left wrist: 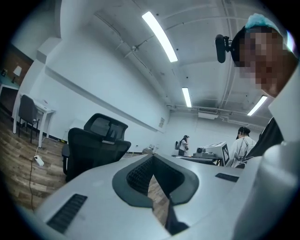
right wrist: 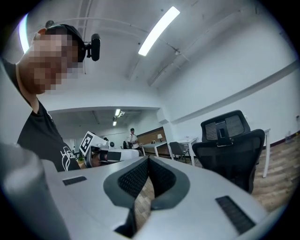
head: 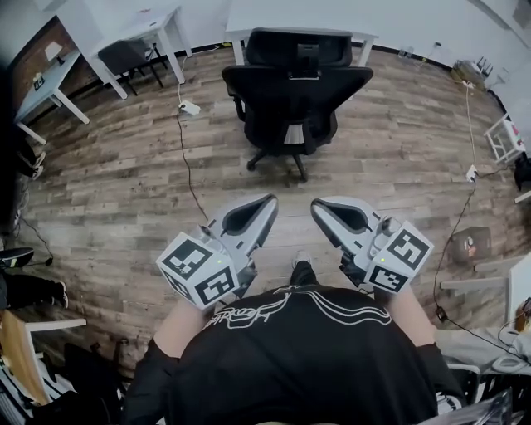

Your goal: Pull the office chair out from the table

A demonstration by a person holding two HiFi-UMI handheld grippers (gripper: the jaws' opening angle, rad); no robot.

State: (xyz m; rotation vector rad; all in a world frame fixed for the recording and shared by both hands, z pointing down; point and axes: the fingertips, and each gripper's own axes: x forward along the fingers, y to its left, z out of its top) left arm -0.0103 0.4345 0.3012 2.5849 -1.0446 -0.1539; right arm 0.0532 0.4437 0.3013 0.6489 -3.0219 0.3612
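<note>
The chair (head: 294, 100) is set on the wooden floor (head: 124, 191) just before the table (head: 274, 17), its back turned towards the person. How far its seat reaches under the table cannot be told, so a chair due to be pulled and one already drawn out are both fitted. The left gripper (head: 267, 205) and right gripper (head: 320, 207) are clenched on nothing and held level, well short of the chair and aimed at its back, probably the handiest hold.

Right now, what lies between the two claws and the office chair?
Only bare wood floor, in the head view. The left claw and right claw, both shut, are clear of the office chair.
</note>
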